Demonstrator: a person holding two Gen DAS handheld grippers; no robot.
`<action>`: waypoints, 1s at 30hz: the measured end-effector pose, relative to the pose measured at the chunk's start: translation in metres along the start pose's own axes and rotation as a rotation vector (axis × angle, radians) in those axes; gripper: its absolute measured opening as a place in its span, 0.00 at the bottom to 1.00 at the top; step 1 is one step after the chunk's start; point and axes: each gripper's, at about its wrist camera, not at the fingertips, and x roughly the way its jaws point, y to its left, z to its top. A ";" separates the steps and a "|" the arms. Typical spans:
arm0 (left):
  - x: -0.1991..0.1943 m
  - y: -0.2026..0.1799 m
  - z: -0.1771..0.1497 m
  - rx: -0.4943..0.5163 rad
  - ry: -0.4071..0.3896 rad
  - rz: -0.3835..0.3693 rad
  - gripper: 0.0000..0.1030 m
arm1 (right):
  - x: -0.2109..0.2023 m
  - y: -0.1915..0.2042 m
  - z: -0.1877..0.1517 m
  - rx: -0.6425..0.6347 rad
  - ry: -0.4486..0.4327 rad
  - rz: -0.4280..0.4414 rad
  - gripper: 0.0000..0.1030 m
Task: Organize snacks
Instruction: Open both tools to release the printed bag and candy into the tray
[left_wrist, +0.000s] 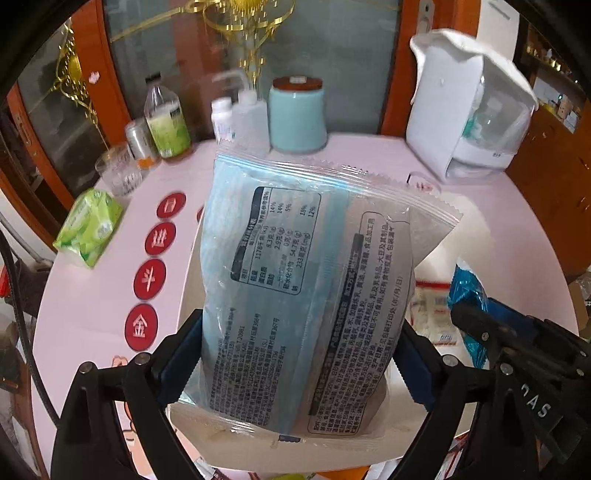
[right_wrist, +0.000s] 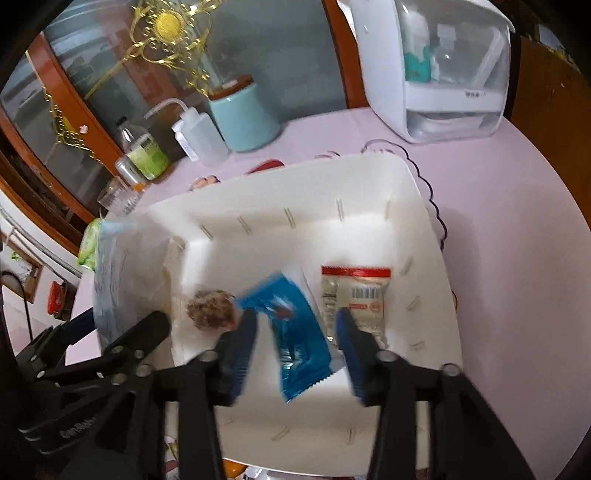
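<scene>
A large clear-and-pale-blue snack bag (left_wrist: 295, 277) with its printed back toward me stands upright between the blue pads of my left gripper (left_wrist: 299, 325), which press on both its sides over the left end of a white bin (right_wrist: 406, 177). In the right wrist view the same bag (right_wrist: 114, 273) is a blur at the bin's left rim. My right gripper (right_wrist: 295, 315) is open inside the bin, and a shiny blue packet (right_wrist: 299, 339) lies loose between its fingers. A red-and-white packet (right_wrist: 354, 295) and a round brown snack (right_wrist: 212, 308) lie on the bin floor.
The bin sits on a round table with a pink cloth (left_wrist: 480, 221) and red round marks (left_wrist: 149, 278). Behind stand a teal canister (left_wrist: 297, 118), a squeeze bottle (left_wrist: 249, 118), a green-labelled bottle (left_wrist: 166, 122), a glass (left_wrist: 118, 173), a green tissue pack (left_wrist: 88, 229) and a white appliance (left_wrist: 469, 107).
</scene>
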 end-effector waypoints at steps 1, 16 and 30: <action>0.005 0.003 -0.001 -0.011 0.024 -0.009 0.92 | 0.000 -0.001 -0.001 0.006 -0.008 -0.007 0.65; -0.026 0.017 -0.013 -0.064 -0.041 -0.013 1.00 | -0.023 -0.011 -0.011 0.066 -0.052 0.046 0.84; -0.083 0.009 -0.035 -0.040 -0.087 -0.052 1.00 | -0.082 0.000 -0.036 0.045 -0.124 0.017 0.84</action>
